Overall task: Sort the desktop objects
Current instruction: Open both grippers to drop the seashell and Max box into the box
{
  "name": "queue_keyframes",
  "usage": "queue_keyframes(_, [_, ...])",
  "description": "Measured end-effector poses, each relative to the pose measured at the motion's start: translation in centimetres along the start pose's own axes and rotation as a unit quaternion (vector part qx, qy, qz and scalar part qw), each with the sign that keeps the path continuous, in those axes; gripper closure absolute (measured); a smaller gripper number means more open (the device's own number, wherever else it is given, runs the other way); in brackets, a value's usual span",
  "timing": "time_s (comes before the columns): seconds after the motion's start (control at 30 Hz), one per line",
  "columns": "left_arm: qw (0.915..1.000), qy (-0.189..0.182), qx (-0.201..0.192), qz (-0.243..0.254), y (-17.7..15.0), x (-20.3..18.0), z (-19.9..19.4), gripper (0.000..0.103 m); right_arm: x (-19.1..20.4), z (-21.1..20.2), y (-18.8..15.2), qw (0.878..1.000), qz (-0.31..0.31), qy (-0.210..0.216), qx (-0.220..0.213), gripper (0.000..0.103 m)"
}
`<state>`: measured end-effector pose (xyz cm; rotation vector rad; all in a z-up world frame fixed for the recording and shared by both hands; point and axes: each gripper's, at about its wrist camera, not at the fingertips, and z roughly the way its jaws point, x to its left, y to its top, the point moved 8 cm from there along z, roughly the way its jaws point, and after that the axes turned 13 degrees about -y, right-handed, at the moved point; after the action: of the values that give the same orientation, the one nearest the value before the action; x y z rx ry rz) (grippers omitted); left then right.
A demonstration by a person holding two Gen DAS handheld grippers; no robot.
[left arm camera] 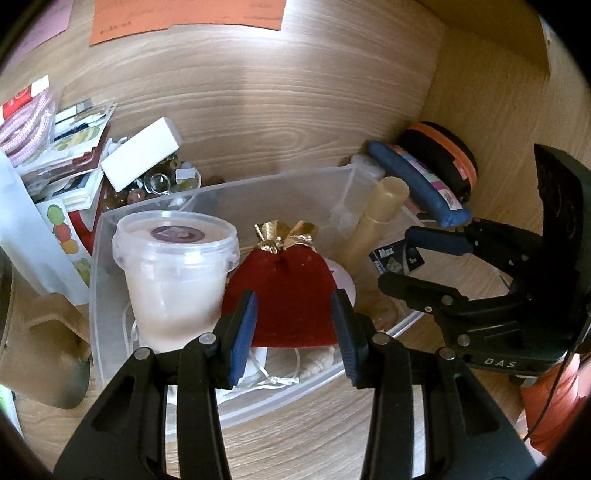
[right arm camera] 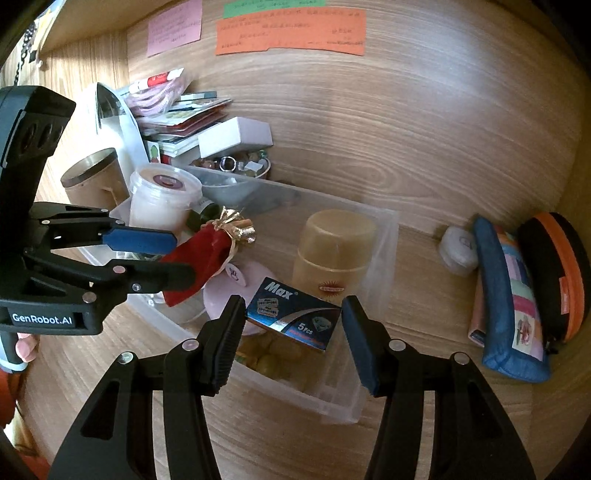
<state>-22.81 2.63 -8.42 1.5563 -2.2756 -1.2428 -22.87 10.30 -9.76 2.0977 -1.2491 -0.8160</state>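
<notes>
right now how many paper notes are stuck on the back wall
3: a pink note on the left, a green note at top, an orange note below it; more may be out of frame.

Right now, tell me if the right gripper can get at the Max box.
Probably yes. The right gripper is open with the Max box between its fingers, lying on top in the bin, nothing covering it.

The clear bin [right arm camera: 384,236] is crowded by a white tub [right arm camera: 162,195], a tan bottle [right arm camera: 332,251] and a blue box [right arm camera: 291,317]. Bare surface [right arm camera: 406,155] is left behind the bin. To its right, passage is narrowed by a blue pouch [right arm camera: 509,314] and an orange-rimmed case [right arm camera: 565,273].
</notes>
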Motion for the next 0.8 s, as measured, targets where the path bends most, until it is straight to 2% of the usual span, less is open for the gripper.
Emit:
queue_keyframes(0.13, [1.0000, -0.002, -0.006, -0.001, 0.1, -0.1, -0.3, 0.055, 0.1, 0.1, 0.0, 1.000, 0.000, -0.002, 0.000, 0.052])
queue_keyframes(0.33, [0.9998, -0.011, -0.018, 0.005, 0.4, -0.5, -1.0, 0.054, 0.0, -0.1, 0.0, 1.000, 0.002, -0.005, 0.003, 0.052])
queue_keyframes(0.4, [0.9997, -0.011, -0.022, 0.006, 0.5, -0.6, -1.2, 0.051, 0.1, -0.3, 0.0, 1.000, 0.003, -0.003, 0.005, 0.051])
queue_keyframes(0.53, [0.9994, -0.012, -0.031, 0.005, 0.8, -0.6, -1.7, 0.048, -0.1, -1.0, 0.0, 1.000, 0.005, -0.009, -0.002, 0.042])
queue_keyframes(0.73, [0.9992, -0.002, -0.040, 0.009, 1.0, -0.6, -2.7, 0.047, -0.5, -2.1, 0.0, 1.000, 0.014, -0.018, -0.008, 0.042])
queue_keyframes(0.8, [0.9989, 0.005, -0.045, 0.012, 0.9, -0.7, -3.2, 0.041, -0.7, -2.5, -0.1, 1.000, 0.021, -0.019, -0.010, 0.041])
